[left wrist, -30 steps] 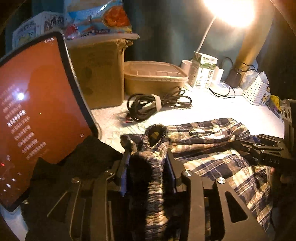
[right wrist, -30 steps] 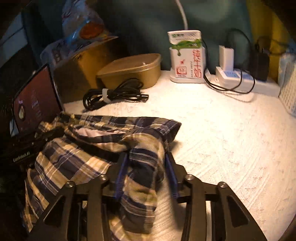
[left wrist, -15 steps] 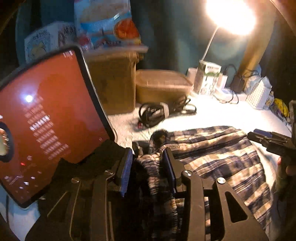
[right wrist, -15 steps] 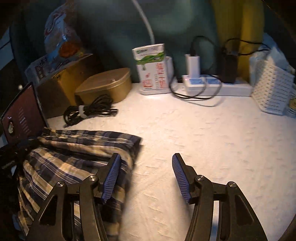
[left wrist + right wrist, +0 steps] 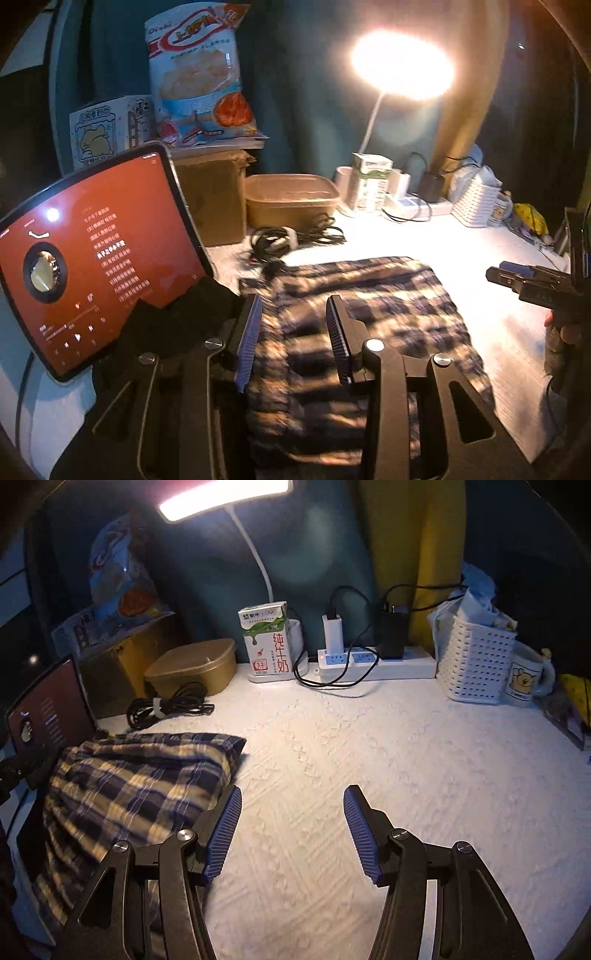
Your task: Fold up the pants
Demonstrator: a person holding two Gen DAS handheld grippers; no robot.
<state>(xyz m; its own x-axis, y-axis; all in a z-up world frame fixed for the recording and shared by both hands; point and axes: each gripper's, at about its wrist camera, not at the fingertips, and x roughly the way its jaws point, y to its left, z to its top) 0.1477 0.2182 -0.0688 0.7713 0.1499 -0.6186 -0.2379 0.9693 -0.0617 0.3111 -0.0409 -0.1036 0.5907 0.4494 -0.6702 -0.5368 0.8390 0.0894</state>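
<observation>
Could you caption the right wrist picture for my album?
Open right gripper above white textured tabletop, beside folded blue-and-cream plaid pants.

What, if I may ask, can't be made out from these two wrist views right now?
- Plaid pants: motion-blurred in the left wrist view, so fold lines are unreadable; the near end hides behind the left claw.
- Tablet: lower corner covered by dark cloth; text too small.
- Right claw: open; in the left view, cut off by the edge.
</observation>
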